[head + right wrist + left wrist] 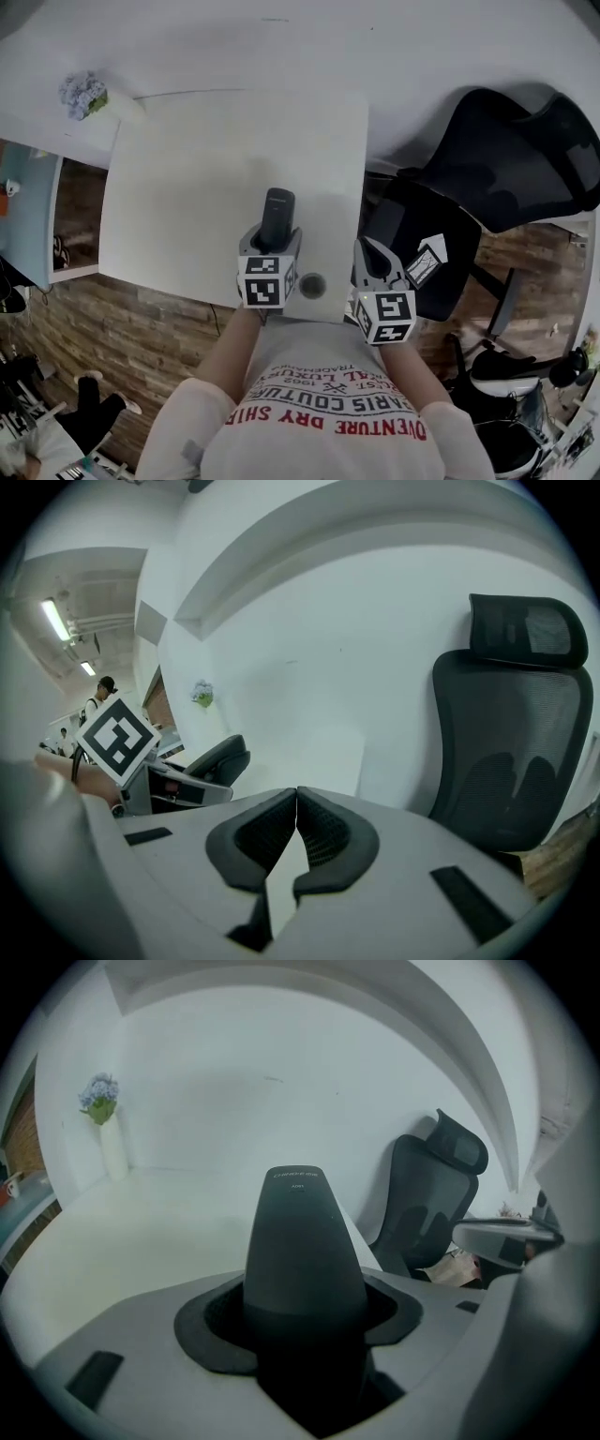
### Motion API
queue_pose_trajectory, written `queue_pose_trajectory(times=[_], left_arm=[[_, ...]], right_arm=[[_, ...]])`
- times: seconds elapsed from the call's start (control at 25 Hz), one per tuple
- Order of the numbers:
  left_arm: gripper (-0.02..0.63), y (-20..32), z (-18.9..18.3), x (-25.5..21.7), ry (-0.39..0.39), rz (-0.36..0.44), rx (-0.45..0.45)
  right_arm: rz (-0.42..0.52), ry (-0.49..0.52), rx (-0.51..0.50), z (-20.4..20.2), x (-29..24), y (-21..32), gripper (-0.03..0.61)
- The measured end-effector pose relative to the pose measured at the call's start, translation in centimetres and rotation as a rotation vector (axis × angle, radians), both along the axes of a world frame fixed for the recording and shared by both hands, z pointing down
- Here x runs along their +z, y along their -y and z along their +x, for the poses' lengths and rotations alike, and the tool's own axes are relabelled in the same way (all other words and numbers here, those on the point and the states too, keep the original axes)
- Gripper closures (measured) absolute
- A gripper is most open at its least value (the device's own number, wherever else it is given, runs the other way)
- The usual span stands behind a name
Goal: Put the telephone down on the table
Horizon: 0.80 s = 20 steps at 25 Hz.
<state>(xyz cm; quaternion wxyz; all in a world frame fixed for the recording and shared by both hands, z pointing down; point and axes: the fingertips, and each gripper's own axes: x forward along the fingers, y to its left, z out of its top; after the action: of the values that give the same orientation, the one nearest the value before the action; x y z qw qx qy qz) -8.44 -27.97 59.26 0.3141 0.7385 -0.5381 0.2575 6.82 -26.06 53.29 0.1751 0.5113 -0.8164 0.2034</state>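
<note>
Where the bench has its far left corner, vase: white, slim and upright, right at the corner.
Vase contents: a small bunch of pale blue flowers with some green under them.
Telephone: a dark, smooth handset with a rounded far end. It bears a line of pale print there, too small to read.
Telephone place: over the near edge of the bench, right of the middle, pointing toward the far edge. Whether it touches the bench top cannot be told.
Left tongs: jaws set wide and closed on the lower end of the telephone, one dark pad on each side.
Right tongs: jaws drawn together with the tips touching and nothing between them, held just off the right edge of the bench.
Round hole: dark, in the bench top by the near edge, between the two tongs.
Chair: black mesh office chair beyond the right edge.
</note>
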Motion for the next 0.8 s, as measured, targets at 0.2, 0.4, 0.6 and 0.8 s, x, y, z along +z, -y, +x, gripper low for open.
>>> queue_pose_trajectory(times=[0.2, 0.4, 0.6, 0.8], left_arm=[[0.320, 3.5, 0.0, 3.5, -0.002, -0.076, 0.017], [0.319, 4.6, -0.5, 6.5, 0.022, -0.169, 0.018], [0.319, 4.9, -0.4, 7.9, 0.052, -0.218, 0.025], [0.319, 4.9, 0.0, 8.3, 0.063, -0.227, 0.044]], right_arm=[[-0.034, -0.014, 0.019, -1.1, 1.5, 2.0, 0.554], [-0.065, -0.010, 0.025, -2.4, 2.7, 3.1, 0.554], [-0.090, -0.007, 0.026, -2.9, 3.5, 3.2, 0.552], [-0.096, -0.001, 0.036, -2.9, 3.8, 3.2, 0.554]])
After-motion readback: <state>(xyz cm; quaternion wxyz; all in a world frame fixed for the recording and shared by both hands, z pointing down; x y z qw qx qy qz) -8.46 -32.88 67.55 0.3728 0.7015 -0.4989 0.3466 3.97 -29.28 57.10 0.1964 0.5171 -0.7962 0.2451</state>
